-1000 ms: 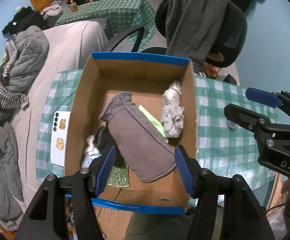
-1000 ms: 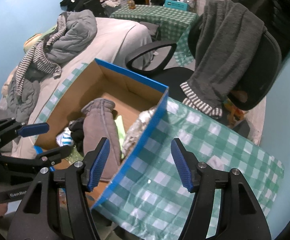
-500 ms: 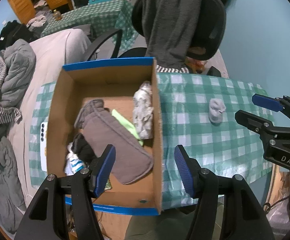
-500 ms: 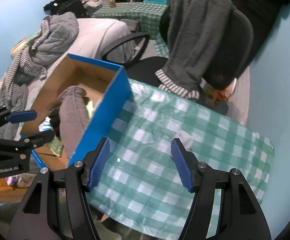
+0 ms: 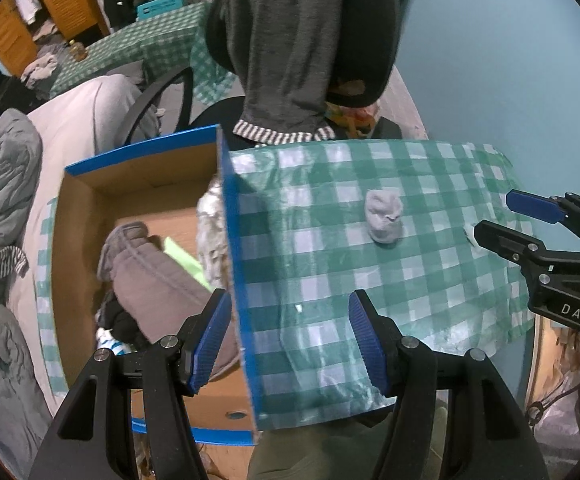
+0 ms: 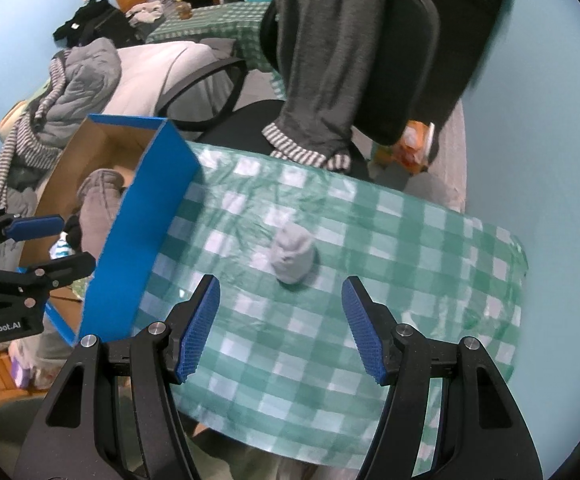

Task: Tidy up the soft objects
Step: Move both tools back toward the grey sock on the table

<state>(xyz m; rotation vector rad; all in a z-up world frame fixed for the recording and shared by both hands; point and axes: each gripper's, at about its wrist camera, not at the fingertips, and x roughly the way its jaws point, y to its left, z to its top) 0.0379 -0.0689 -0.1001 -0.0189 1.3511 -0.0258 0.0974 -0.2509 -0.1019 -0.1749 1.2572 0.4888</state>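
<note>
The right gripper hangs above the green-checked tabletop, tilted downward, its blue-padded jaws spread wide with nothing between them. A balled grey sock lies on the cloth just beyond its fingertips, well apart from the blue cardboard box. The left gripper is likewise spread and empty, poised over the box's right wall (one pad over the box, the other over the cloth). Inside the box lie a rolled brown-grey garment and other soft items. A grey sweater drapes over the office chair behind.
</note>
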